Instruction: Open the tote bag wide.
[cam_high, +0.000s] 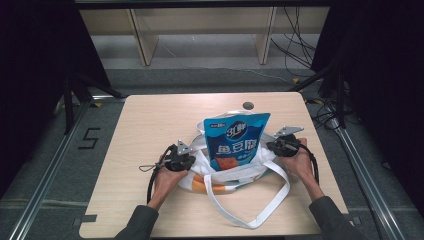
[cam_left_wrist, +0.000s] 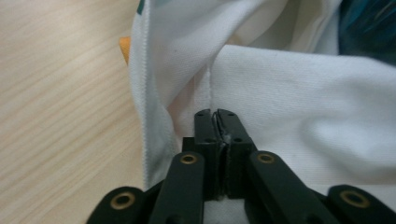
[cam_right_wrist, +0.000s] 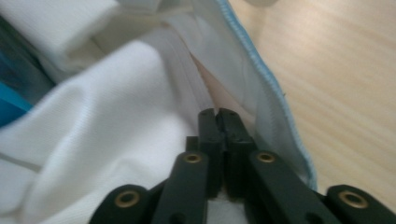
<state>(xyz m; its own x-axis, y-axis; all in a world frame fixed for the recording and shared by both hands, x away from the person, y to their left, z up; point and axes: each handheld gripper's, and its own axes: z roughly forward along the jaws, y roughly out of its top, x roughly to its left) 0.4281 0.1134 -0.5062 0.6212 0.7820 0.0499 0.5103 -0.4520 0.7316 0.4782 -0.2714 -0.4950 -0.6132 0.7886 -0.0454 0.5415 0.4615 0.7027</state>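
Note:
A white cloth tote bag (cam_high: 235, 172) lies on the wooden table (cam_high: 150, 120), with a blue snack pouch (cam_high: 235, 140) standing up out of its mouth. My left gripper (cam_high: 186, 159) is at the bag's left rim, and in the left gripper view its jaws (cam_left_wrist: 215, 114) are pressed together on a fold of the white bag fabric (cam_left_wrist: 289, 93). At the bag's right rim sits my right gripper (cam_high: 274, 145); in the right gripper view its jaws (cam_right_wrist: 217, 113) pinch the white fabric (cam_right_wrist: 116, 102) beside a blue-stitched edge (cam_right_wrist: 271, 84).
The bag's long white handle loop (cam_high: 260, 212) trails toward the table's front edge. A small dark round disc (cam_high: 248, 105) lies near the far edge. Black cables (cam_high: 150, 182) hang from both grippers. Wooden shelving (cam_high: 200, 30) stands beyond the table.

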